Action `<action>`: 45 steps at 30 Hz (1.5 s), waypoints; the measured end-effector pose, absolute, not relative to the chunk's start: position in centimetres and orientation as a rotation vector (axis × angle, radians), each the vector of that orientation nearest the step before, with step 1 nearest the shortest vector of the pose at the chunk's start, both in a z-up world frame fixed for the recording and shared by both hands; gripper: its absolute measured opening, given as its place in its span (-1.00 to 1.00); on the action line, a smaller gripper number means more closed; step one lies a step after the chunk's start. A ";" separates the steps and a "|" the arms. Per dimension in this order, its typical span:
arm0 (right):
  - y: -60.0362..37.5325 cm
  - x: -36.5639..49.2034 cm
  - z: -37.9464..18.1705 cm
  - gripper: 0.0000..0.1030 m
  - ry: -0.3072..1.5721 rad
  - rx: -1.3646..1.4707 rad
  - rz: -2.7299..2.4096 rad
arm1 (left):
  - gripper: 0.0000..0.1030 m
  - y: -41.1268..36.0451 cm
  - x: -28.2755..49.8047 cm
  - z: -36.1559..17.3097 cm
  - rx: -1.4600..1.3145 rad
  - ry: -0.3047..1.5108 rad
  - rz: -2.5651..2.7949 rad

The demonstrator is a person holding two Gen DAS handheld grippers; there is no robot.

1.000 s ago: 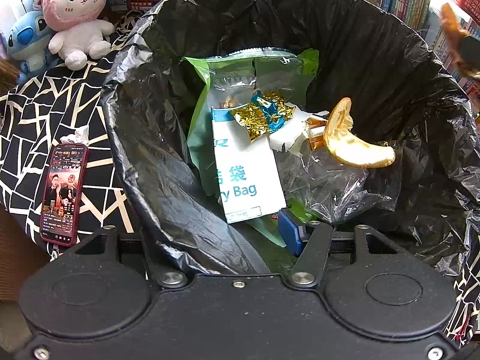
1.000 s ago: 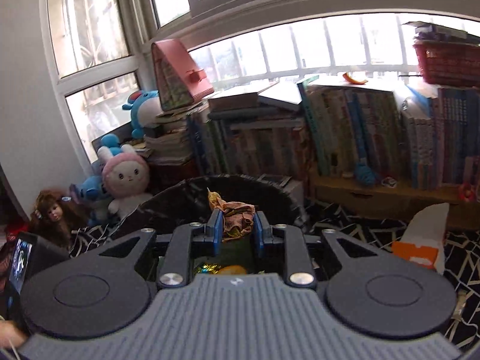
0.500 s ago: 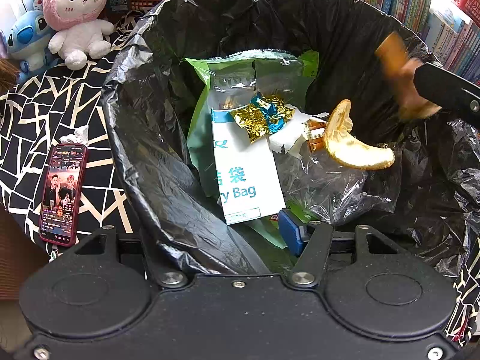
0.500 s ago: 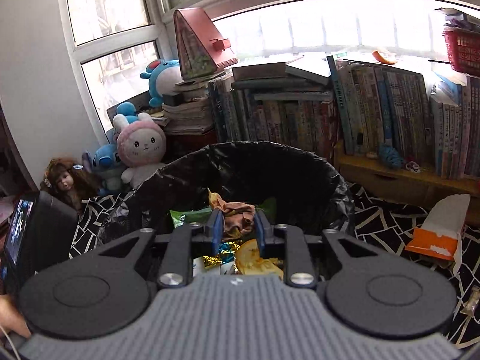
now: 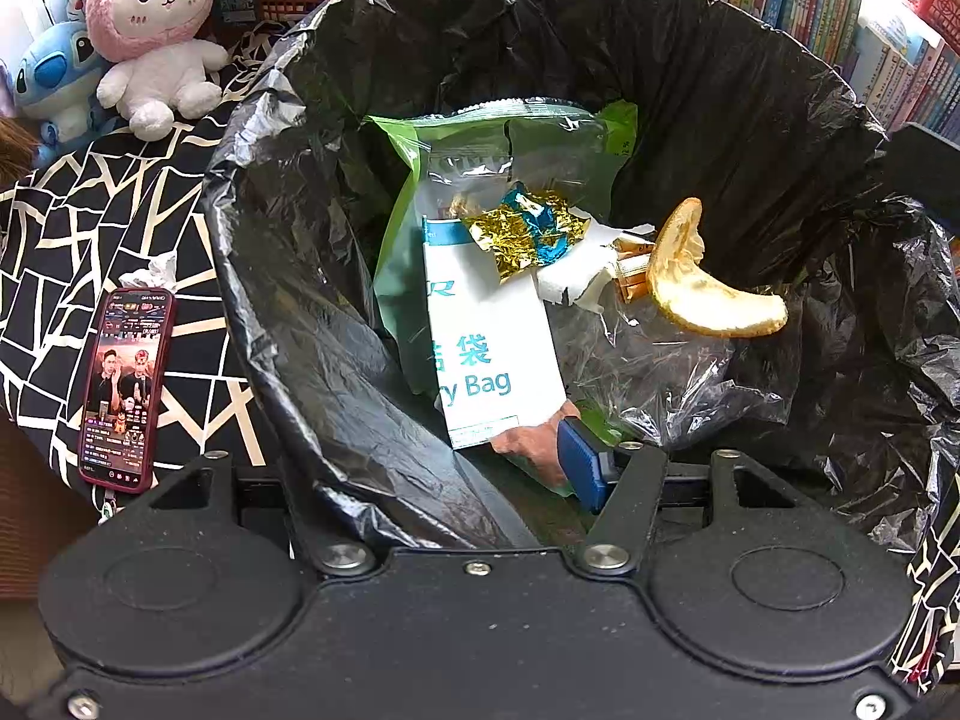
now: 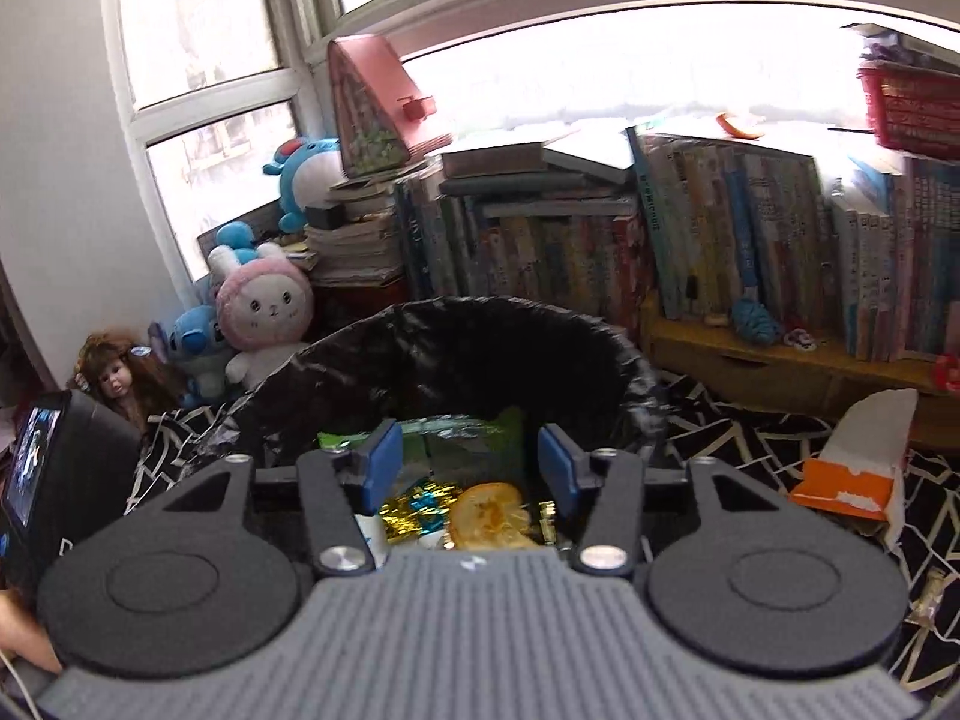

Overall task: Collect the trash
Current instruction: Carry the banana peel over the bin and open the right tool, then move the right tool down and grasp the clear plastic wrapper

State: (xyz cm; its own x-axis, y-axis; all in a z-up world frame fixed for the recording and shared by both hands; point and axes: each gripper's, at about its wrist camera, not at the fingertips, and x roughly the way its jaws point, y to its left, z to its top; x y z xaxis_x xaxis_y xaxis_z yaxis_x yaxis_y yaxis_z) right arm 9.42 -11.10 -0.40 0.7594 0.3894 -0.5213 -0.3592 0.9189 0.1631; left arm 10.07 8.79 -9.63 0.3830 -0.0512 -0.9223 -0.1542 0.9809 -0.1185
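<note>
The crumpled brown scrap (image 5: pixel 531 441) lies inside the bin bag (image 5: pixel 750 96), at the near edge of the heap, just against the blue pad of the left gripper (image 5: pixel 516 468) and below the white-and-green packet (image 5: pixel 486 354) printed "Bag". Beside it in the bag sit a gold and blue foil wrapper (image 5: pixel 522 228), a curled yellow peel (image 5: pixel 702 288), torn white paper and clear film. The left gripper is clenched on the bag's near rim, black plastic pinched between its fingers. The right gripper (image 6: pixel 471 465) hangs released over the bag, its blue pads (image 6: pixel 381 459) spread wide with nothing between them; the foil and the peel (image 6: pixel 489 516) show below the gap. Outside the bag, a phone (image 5: pixel 126 387) with a lit screen lies on the black-and-white patterned cloth (image 5: pixel 90 228) to the left, near a pink and white plush rabbit (image 5: pixel 156 30). Rows of books (image 6: pixel 720 240) stand behind, under the window, and an orange and white carton (image 6: pixel 852 462) lies on the cloth to the right
</note>
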 end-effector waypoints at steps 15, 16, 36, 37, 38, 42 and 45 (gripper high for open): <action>-18.1 9.2 -0.1 0.59 0.509 0.101 0.168 | 0.15 8.7 10.1 -9.7 -0.193 1.178 0.065; -18.5 9.2 -0.2 0.60 0.509 0.100 0.153 | 0.15 8.7 10.1 -9.7 -0.193 1.178 0.066; -24.2 9.5 -9.1 0.85 0.741 0.106 -0.057 | 0.16 8.8 9.9 -9.7 -0.188 1.177 0.062; -24.1 9.4 -9.9 0.85 0.766 0.103 -0.061 | 0.16 8.8 9.9 -9.7 -0.188 1.177 0.062; -24.1 9.4 -10.7 0.85 0.788 0.103 -0.065 | 0.16 8.8 9.9 -9.7 -0.188 1.177 0.062; -23.5 9.2 -13.8 0.86 0.868 0.107 -0.073 | 0.16 8.8 9.9 -9.7 -0.186 1.178 0.061; -22.9 9.1 -15.6 0.87 0.900 0.111 -0.080 | 0.17 8.8 9.9 -9.7 -0.185 1.176 0.060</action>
State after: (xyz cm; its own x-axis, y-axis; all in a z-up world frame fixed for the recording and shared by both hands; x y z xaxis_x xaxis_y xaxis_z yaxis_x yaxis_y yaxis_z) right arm 9.08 -22.91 -15.64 0.6194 -0.0231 -0.7848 0.1165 0.9912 0.0628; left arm 9.93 8.79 -9.72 0.3854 -0.0499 -0.9214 -0.1435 0.9831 -0.1133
